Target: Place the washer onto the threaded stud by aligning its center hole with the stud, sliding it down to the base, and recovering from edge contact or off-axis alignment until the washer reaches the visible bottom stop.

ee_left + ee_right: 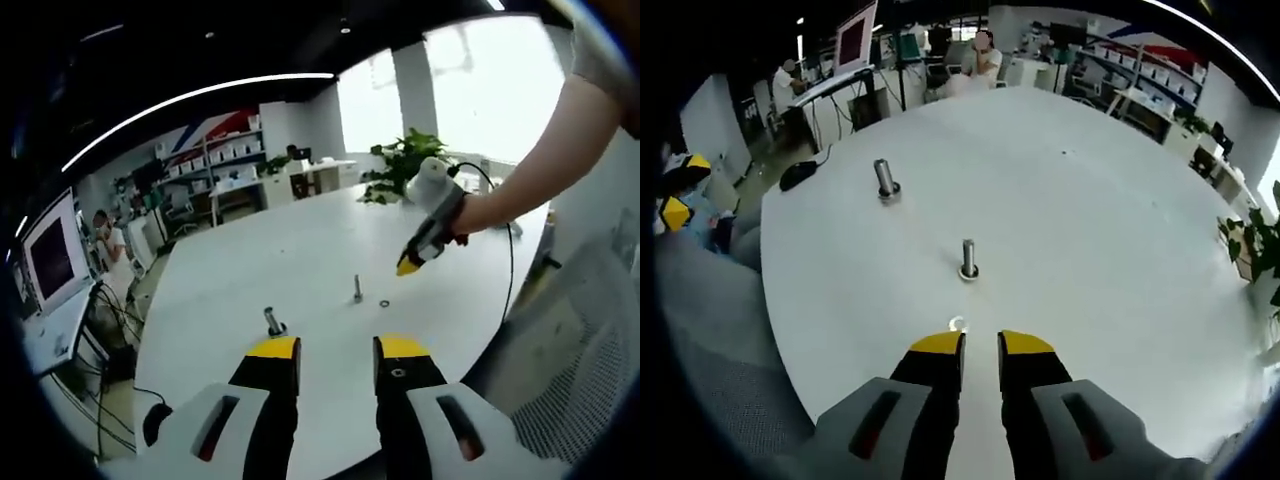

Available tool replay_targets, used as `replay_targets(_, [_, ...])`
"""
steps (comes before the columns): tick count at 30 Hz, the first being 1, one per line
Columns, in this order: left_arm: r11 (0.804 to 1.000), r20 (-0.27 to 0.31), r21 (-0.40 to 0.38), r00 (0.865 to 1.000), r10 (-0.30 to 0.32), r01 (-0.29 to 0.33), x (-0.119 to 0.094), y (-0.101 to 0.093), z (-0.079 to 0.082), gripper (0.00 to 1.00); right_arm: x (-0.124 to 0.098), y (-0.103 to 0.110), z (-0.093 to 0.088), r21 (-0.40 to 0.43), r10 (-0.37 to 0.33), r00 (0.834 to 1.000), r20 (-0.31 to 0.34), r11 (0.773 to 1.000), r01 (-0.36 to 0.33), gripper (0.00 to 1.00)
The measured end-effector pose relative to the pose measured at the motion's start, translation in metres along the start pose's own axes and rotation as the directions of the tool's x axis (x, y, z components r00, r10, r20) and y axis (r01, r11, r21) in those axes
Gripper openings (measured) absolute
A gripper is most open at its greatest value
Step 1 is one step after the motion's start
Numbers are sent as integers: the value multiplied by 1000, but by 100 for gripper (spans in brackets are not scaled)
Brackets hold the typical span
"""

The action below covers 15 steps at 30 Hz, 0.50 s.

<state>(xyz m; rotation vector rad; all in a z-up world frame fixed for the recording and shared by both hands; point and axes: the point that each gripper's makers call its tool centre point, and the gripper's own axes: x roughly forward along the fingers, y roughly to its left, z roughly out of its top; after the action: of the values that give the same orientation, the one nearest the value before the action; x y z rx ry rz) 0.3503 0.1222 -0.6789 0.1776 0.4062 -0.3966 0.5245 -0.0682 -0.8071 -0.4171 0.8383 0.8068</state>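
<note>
Both left gripper and right gripper fingers parted, empty.

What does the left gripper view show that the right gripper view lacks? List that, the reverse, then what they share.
Left gripper view: a hand and forearm holding the right claw over the table. Right gripper view: apparently the left claw from outside, at the table's edge. Both: the washer lying flat beside the thin stud, plus a thicker stud.

Shiny metal stud, matt white table
</note>
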Motion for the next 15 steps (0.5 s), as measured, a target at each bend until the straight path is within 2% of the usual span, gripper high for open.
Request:
replay_targets(5, [1000,16,-14,1000,16,-15,-1,3,3,28,2,2,2,8,21,1000,20,1000,-22,16])
replay_targets(8, [999,-12,-2,999,32,-32,1,5,-3,28,3,4,3,10,34,999,33,999,-34,16])
replay_targets(15, [998,-39,23,998,57,-56,2,7,-7,27,13,10,-4,4,75,997,34,997,-75,16])
